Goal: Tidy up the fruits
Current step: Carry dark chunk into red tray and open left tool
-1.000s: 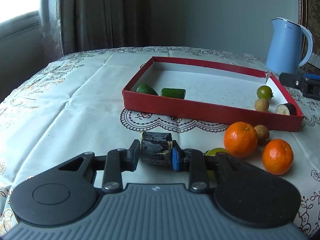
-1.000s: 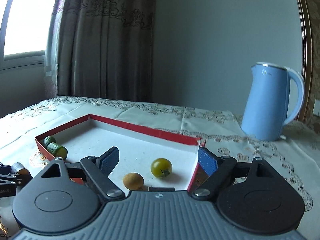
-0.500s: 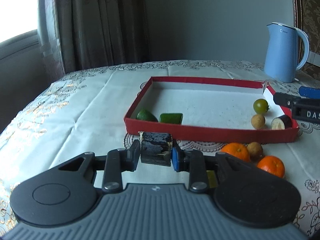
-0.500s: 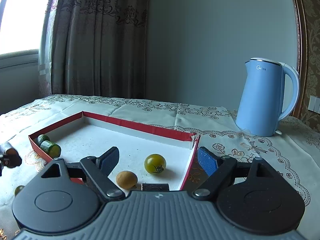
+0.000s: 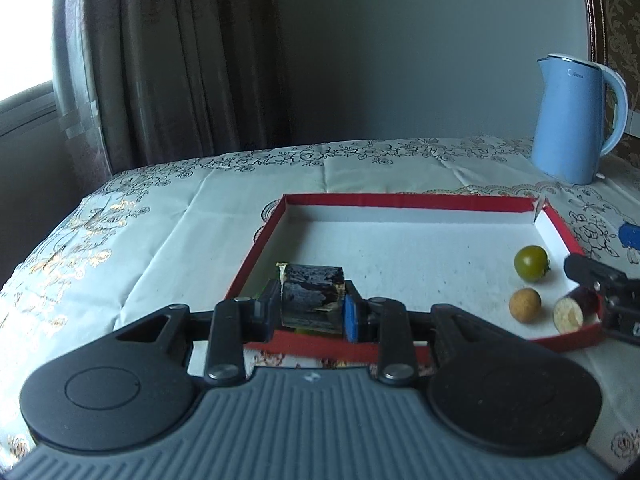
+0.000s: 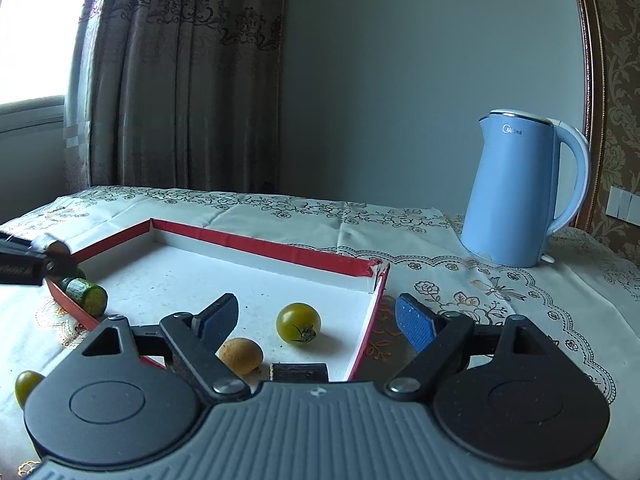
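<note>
Above the near-left corner of the red tray [image 5: 408, 200], the left gripper [image 5: 313, 307] had its fingers shut on a dark fruit chunk [image 5: 312, 294], which a second earlier sat on the tabletop in front of the tray. So the carry was mostly done, release pending. Cucumber piece [image 6: 86, 297] lay just below in that corner; tray middle was open. Right gripper [image 6: 316, 320] hovered over the near-right corner, fingers wide apart, empty, near the green tomato [image 6: 298, 323] and brown fruit [image 6: 239, 355].
</note>
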Demonstrator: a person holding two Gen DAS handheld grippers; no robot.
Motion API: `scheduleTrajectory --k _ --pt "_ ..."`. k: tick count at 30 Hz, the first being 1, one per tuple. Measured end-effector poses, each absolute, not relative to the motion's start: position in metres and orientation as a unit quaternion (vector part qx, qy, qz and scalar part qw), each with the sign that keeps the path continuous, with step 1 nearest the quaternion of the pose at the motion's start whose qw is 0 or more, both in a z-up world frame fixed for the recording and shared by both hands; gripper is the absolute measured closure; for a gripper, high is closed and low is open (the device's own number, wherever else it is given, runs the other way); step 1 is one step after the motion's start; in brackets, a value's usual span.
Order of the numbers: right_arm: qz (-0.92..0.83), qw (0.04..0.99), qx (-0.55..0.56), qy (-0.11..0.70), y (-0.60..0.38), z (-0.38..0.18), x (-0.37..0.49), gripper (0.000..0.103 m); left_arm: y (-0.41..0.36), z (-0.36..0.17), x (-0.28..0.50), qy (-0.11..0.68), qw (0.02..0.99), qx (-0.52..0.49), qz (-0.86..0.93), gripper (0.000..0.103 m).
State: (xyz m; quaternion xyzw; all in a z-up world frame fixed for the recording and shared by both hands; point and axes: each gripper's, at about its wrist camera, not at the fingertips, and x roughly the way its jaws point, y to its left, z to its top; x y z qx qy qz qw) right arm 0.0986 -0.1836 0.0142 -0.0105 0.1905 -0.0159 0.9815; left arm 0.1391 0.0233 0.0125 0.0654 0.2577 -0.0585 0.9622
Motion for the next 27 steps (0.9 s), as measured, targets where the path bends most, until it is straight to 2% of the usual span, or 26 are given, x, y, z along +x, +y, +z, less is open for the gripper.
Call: scheduleTrajectory --k 9,19,27 --pt "-0.022 0.978 0.013 0.207 -0.191 0.012 0.105 0.013 0.0 0.011 0.179 0.255 0.961 0.067 -0.077 0.074" --pt "-0.029 0.974 0.051 0.22 -0.205 0.011 0.11 0.013 -0.011 -0.011 0.212 0.287 0.952 0.07 -0.077 0.074" --pt "-0.023 0.974 0.039 0.222 -0.199 0.01 0.11 0.013 -0.008 -0.021 0.227 0.311 0.946 0.068 -0.062 0.074"
